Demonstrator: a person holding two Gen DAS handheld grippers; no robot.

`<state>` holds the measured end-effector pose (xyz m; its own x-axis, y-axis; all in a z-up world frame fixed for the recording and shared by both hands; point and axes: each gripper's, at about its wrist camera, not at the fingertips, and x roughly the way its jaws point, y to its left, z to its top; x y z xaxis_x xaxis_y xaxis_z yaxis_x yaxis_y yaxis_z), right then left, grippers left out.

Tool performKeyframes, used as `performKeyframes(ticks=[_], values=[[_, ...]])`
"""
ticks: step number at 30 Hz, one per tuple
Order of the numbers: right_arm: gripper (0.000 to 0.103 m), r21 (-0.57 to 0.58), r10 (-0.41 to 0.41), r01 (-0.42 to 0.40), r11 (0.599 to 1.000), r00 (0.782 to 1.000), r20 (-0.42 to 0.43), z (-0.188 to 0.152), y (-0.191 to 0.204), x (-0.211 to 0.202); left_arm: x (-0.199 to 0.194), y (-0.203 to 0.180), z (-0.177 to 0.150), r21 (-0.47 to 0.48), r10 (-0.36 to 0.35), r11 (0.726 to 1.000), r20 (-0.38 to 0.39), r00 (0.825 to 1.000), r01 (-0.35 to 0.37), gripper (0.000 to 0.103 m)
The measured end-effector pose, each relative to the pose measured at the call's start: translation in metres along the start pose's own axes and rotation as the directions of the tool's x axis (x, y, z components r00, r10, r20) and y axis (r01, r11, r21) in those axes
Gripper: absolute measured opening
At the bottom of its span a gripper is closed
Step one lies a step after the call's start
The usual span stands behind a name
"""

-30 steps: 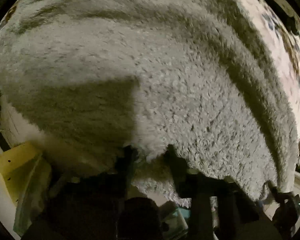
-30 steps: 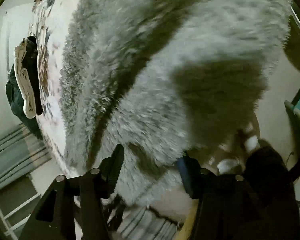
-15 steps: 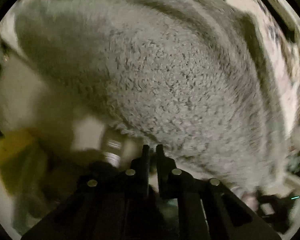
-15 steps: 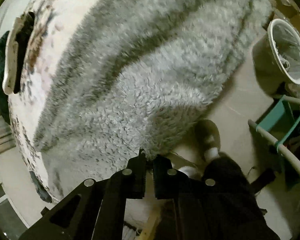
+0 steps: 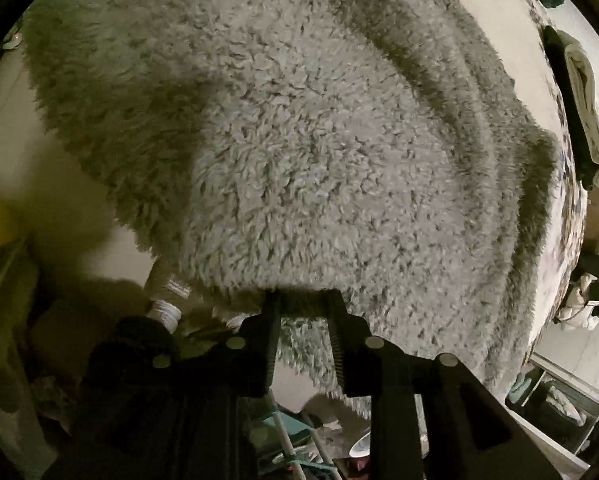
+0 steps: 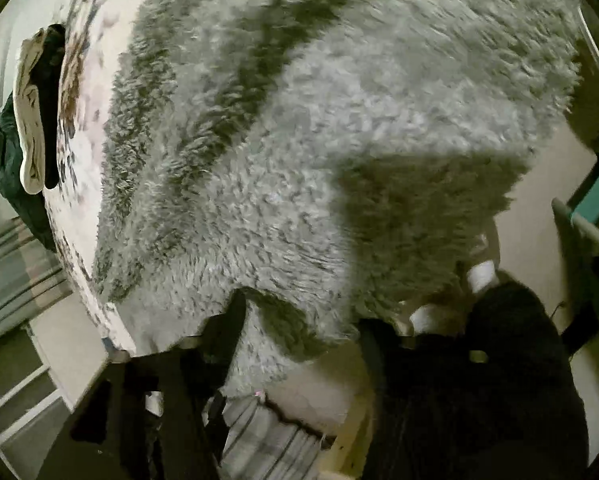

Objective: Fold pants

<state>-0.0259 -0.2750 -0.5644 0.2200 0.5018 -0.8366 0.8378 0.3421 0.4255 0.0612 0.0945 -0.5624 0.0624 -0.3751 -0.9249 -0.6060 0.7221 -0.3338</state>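
Fleece pants (image 5: 319, 152) are lying spread over the bed (image 6: 79, 92). The left gripper (image 5: 302, 300) and right gripper (image 6: 299, 316) are opening, hem between jaws, unclenched. Next: likely regripping for another fold.

Shaggy grey fleece pants (image 5: 319, 152) on smooth floral cotton bedsheet (image 5: 499, 4)

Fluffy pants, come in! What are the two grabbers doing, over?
Left gripper jaws opening, fleece edge between them. Right gripper jaws opening too, fleece between. Fluffy grey pants spread on the patterned bed cover. Nothing in the way.
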Motion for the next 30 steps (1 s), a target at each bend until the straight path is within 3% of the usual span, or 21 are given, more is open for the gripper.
performKeyframes(ticks=[2, 4, 9, 12, 13, 16, 17, 18, 21, 26, 30], values=[[0.01, -0.048, -0.033, 0.034, 0.998, 0.999, 0.027, -0.005, 0.008, -0.004, -0.006, 0.008, 0.001, 0.001, -0.007, 1.0, 0.019, 1.0, 0.007, 0.019], [0.007, -0.08, -0.068, 0.071, 0.994, 0.997, 0.041, -0.01, 0.012, -0.011, -0.011, 0.01, -0.002, 0.019, 0.002, 1.0, 0.039, 0.999, -0.002, 0.007], [0.006, -0.108, -0.134, 0.136, 0.985, 0.991, 0.024, -0.02, -0.006, -0.028, -0.036, 0.025, -0.007, 0.063, 0.06, 0.996, 0.045, 0.997, -0.063, 0.005], [0.007, -0.092, -0.114, 0.11, 0.99, 0.993, -0.035, -0.014, -0.017, -0.018, -0.044, 0.023, -0.009, 0.124, 0.113, 0.985, 0.045, 0.993, -0.118, 0.006], [0.011, -0.07, -0.099, 0.095, 0.993, 0.994, -0.052, -0.01, -0.019, -0.015, -0.047, 0.018, -0.01, 0.149, 0.123, 0.98, 0.053, 0.991, -0.13, 0.006], [0.04, -0.068, -0.1, 0.096, 0.993, 0.993, -0.06, 0.001, -0.018, -0.027, -0.062, -0.015, -0.014, 0.269, 0.136, 0.951, 0.086, 0.987, -0.155, 0.008], [0.045, -0.081, -0.091, 0.087, 0.993, 0.995, -0.043, 0.003, -0.015, -0.036, -0.065, -0.031, -0.016, 0.314, 0.147, 0.934, 0.095, 0.985, -0.17, 0.009], [0.053, -0.092, -0.088, 0.085, 0.992, 0.996, -0.028, 0.005, -0.014, -0.044, -0.067, -0.042, -0.016, 0.34, 0.147, 0.924, 0.102, 0.984, -0.173, 0.021], [0.055, -0.114, -0.092, 0.096, 0.989, 0.995, 0.041, 0.015, -0.009, -0.079, -0.07, -0.089, -0.018, 0.439, 0.112, 0.885, 0.121, 0.986, -0.154, 0.074], [0.055, -0.075, -0.07, 0.087, 0.993, 0.976, 0.206, 0.06, -0.011, -0.146, -0.054, -0.16, -0.011, 0.521, 0.047, 0.848, 0.11, 0.993, -0.098, 0.076], [0.055, 0.06, -0.105, 0.089, 0.994, 0.919, 0.379, 0.105, -0.06, -0.208, -0.03, -0.219, -0.018, 0.603, 0.023, 0.796, 0.068, 0.997, -0.06, 0.076]])
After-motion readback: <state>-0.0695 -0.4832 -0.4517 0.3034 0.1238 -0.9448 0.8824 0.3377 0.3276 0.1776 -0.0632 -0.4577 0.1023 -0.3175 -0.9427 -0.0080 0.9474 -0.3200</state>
